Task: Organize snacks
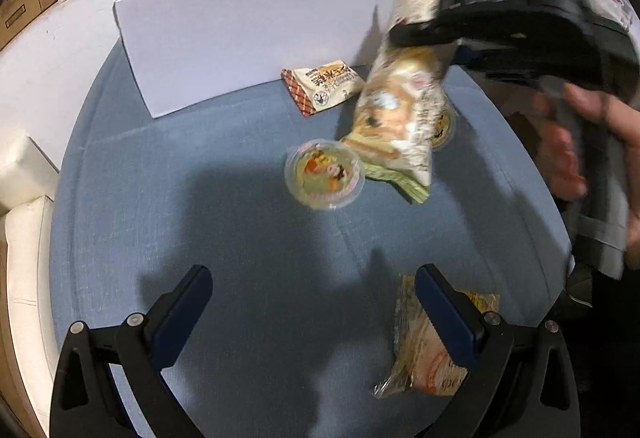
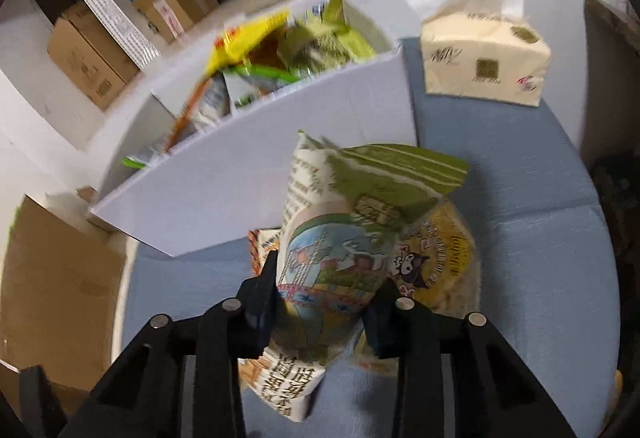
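Note:
My right gripper (image 2: 326, 288) is shut on a beige and green snack bag (image 2: 340, 238) and holds it in the air in front of a white box (image 2: 280, 173). The bag (image 1: 400, 117) hangs from that gripper (image 1: 430, 33) in the left wrist view. My left gripper (image 1: 314, 292) is open and empty, low over the blue cloth (image 1: 240, 238). A clear wrapped pastry (image 1: 424, 354) lies under its right finger. A jelly cup (image 1: 325, 173) and a small brown packet (image 1: 322, 85) lie on the cloth. A yellow-lidded cup (image 2: 444, 262) sits below the held bag.
The white box (image 1: 240, 37) holds several yellow and green snack bags (image 2: 280, 57). A tissue pack (image 2: 484, 65) stands right of the box. Cardboard cartons (image 2: 92, 61) stand behind the table. A white block (image 1: 24, 173) is at the left edge.

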The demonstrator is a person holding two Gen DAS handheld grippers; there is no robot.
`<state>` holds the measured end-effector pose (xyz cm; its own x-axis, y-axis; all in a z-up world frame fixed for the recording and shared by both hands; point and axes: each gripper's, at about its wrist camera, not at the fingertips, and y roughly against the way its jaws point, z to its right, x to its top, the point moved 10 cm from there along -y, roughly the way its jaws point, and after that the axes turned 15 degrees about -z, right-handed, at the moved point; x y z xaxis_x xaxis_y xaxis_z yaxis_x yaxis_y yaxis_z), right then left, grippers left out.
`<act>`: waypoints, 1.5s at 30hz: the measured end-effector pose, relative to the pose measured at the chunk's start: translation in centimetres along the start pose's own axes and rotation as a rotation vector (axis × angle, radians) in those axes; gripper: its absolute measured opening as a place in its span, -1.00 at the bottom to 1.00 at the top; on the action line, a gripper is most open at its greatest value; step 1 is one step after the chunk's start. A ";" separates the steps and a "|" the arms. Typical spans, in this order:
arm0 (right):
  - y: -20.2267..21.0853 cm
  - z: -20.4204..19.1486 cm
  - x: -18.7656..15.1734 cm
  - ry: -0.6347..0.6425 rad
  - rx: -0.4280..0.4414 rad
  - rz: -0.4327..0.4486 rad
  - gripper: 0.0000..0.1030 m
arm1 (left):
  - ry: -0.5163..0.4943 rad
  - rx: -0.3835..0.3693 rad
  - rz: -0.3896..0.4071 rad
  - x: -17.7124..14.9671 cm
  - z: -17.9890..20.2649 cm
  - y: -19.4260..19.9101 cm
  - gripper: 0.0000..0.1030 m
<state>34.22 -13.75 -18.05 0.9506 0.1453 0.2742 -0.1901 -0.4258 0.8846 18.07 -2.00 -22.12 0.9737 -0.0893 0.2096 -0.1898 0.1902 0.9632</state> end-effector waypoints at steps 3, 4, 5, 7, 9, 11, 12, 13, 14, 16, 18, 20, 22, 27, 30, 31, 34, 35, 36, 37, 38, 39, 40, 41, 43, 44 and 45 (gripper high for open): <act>2.8 0.2 -0.5 -0.001 0.043 0.051 -0.28 | -0.015 0.008 -0.003 0.8 0.4 -0.3 1.00; 3.5 0.3 -0.7 -0.002 0.055 0.063 -0.28 | -0.017 0.017 -0.005 1.2 0.4 -0.6 1.00; 4.5 0.3 -1.0 -0.003 0.072 0.084 -0.28 | -0.017 0.025 -0.010 1.6 0.4 -0.8 0.99; 6.7 0.4 -1.5 -0.006 0.091 0.127 -0.28 | -0.017 0.039 -0.021 2.6 0.3 -1.5 0.99; 8.5 0.9 -2.0 -0.008 0.088 0.172 -0.28 | -0.017 0.054 -0.028 3.6 0.2 -2.1 0.99; 10.2 1.7 -2.9 -0.012 0.085 0.207 -0.28 | -0.017 0.067 -0.033 4.5 0.1 -2.7 0.99; 10.9 2.1 -3.6 -0.016 0.092 0.219 -0.28 | -0.015 0.070 -0.041 5.0 -0.1 -3.2 0.99; 11.5 2.0 -3.8 -0.018 0.092 0.223 -0.28 | -0.014 0.070 -0.045 5.4 -0.1 -3.5 0.99; 12.0 2.4 -4.5 -0.024 0.092 0.226 -0.28 | -0.017 0.071 -0.047 5.6 -0.1 -3.7 0.99; 12.7 3.0 -5.8 -0.041 0.096 0.231 -0.28 | -0.020 0.063 -0.032 6.1 0.0 -4.0 0.89; 13.0 3.8 -7.1 -0.054 0.098 0.230 -0.28 | -0.021 0.068 -0.004 6.9 -0.3 -3.4 0.14; 12.8 4.3 -8.3 -0.063 0.102 0.217 -0.28 | -0.030 0.060 0.001 7.1 -0.1 -2.8 -0.04; 12.0 4.3 -9.2 -0.063 0.099 0.205 -0.28 | -0.037 0.032 0.011 7.1 0.2 -2.2 -0.05; 10.2 3.7 -10.2 -0.038 0.103 0.157 -0.28 | -0.073 0.010 0.073 6.7 0.5 1.6 -0.05; 9.1 2.9 -10.0 -0.017 0.103 0.132 -0.28 | -0.090 -0.003 0.116 6.9 0.5 4.2 -0.05; 8.8 2.4 -9.8 -0.006 0.107 0.123 -0.28 | -0.091 -0.006 0.131 7.3 0.5 5.0 -0.05; 8.6 0.8 -8.6 0.029 0.112 0.113 -0.28 | -0.079 0.018 0.173 8.7 -0.6 7.3 -0.05; 8.7 0.3 -7.9 0.042 0.109 0.115 -0.28 | -0.070 0.022 0.186 9.3 -1.0 8.0 -0.05; 8.9 -0.4 -7.0 0.060 0.109 0.121 -0.28 | -0.061 0.021 0.199 9.9 -1.4 8.9 -0.05; 9.2 -1.1 -6.2 0.078 0.109 0.126 -0.28 | -0.054 0.013 0.209 10.6 -1.9 9.8 -0.05; 9.3 -1.7 -5.5 0.096 0.109 0.126 -0.28 | -0.048 0.011 0.219 11.5 -2.3 10.4 -0.05; 9.5 -2.5 -4.4 0.115 0.111 0.125 -0.28 | -0.040 0.019 0.233 12.5 -2.6 11.2 -0.05; 9.6 -3.0 -3.6 0.126 0.111 0.126 -0.29 | -0.032 0.028 0.250 13.1 -3.0 11.9 -0.05; 9.9 -3.6 -2.4 0.144 0.107 0.127 -0.29 | -0.028 0.029 0.262 14.0 -3.4 12.7 -0.05; 10.4 -4.6 -0.1 0.157 0.101 0.134 -0.29 | -0.015 0.037 0.287 16.0 -4.0 14.0 -0.04; 10.6 -5.1 1.0 0.170 0.098 0.138 -0.29 | -0.009 0.047 0.297 16.7 -4.5 14.5 -0.04; 10.8 -5.5 2.0 0.181 0.093 0.143 -0.29 | -0.003 0.062 0.305 17.6 -5.0 15.1 -0.04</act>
<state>32.66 -13.14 -5.85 0.8548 0.2313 0.4645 -0.2882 -0.5327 0.7957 32.99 4.22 -4.74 0.8702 -0.0404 0.4911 -0.4808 0.1485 0.8642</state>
